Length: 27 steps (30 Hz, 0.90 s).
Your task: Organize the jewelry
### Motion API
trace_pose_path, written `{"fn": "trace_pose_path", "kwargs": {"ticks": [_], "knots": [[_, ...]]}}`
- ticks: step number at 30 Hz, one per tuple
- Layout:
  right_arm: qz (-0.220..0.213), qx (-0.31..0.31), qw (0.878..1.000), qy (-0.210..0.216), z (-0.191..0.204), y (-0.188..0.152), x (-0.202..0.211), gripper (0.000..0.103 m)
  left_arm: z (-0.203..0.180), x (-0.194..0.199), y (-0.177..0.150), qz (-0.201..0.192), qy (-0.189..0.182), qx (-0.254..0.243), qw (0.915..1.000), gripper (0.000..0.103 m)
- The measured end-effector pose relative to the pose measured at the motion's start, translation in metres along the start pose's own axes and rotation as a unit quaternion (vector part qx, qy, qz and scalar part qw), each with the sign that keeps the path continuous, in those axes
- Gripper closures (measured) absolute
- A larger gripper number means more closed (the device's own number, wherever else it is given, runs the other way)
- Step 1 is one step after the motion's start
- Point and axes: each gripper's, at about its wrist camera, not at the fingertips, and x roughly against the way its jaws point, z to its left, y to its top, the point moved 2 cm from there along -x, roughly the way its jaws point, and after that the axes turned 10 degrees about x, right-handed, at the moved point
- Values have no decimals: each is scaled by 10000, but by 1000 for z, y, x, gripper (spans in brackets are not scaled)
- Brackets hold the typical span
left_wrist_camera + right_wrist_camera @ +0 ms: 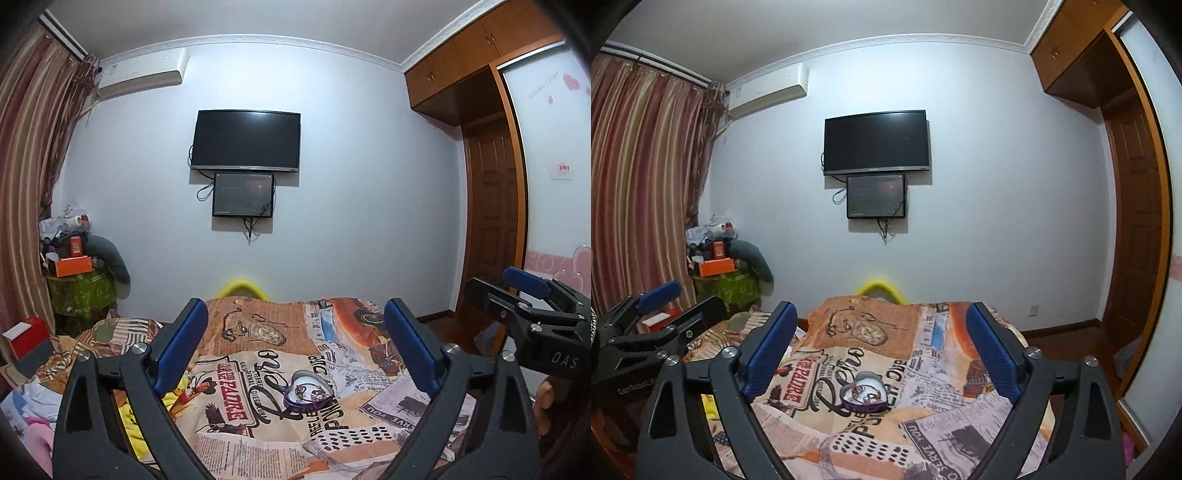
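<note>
Your view runs level across a bed [280,369] covered by a patchwork newspaper-print bedspread [369,402], toward a pale wall. At 12 o'clock on that wall hangs a dark television [246,141], with a smaller dark screen [243,194] directly under it. An air conditioner [142,75] sits at 11 o'clock, striped curtains [33,155] fill 9 o'clock, and a wooden wardrobe [476,48] and door [491,206] take 2 to 3 o'clock. A cluttered stand with an orange box [72,266] stands at 9 o'clock below the curtains.

Your left gripper [295,347] is spread wide with nothing between its blue pads [181,347]. Your right gripper [881,349] is likewise spread wide and empty. Each appears at the edge of the other's view: the right one at 3 o'clock in the left wrist view, the left one at 9 o'clock in the right wrist view.

The heart-shaped jewelry box [309,392] lies on the bedspread at about 6 o'clock, ahead of and below both grippers, touching neither. It is uncovered, purple-walled with a white inside, and holds a tangle of small jewelry pieces [866,394]; individual items are too small to tell.
</note>
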Motion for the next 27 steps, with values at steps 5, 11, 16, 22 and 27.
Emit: {"fn": "trace_pose_path", "kwargs": {"ticks": [5,11,16,22,27], "knots": [[51,33,10000,-7,0,0,2,10,-2,7,-5,70,-9,48,10000,6],[129,-33,9999,28,-6,-8,9,10,-1,6,-5,110,-3,82,9999,6],[169,-65,9998,46,-6,-13,12,10,0,7,-5,128,1,96,9999,6],[212,-82,9997,67,-9,-13,12,10,0,6,-5,133,11,91,9999,5],[267,-126,9995,105,-11,-14,12,10,-1,5,-6,138,42,59,9999,5]]}}
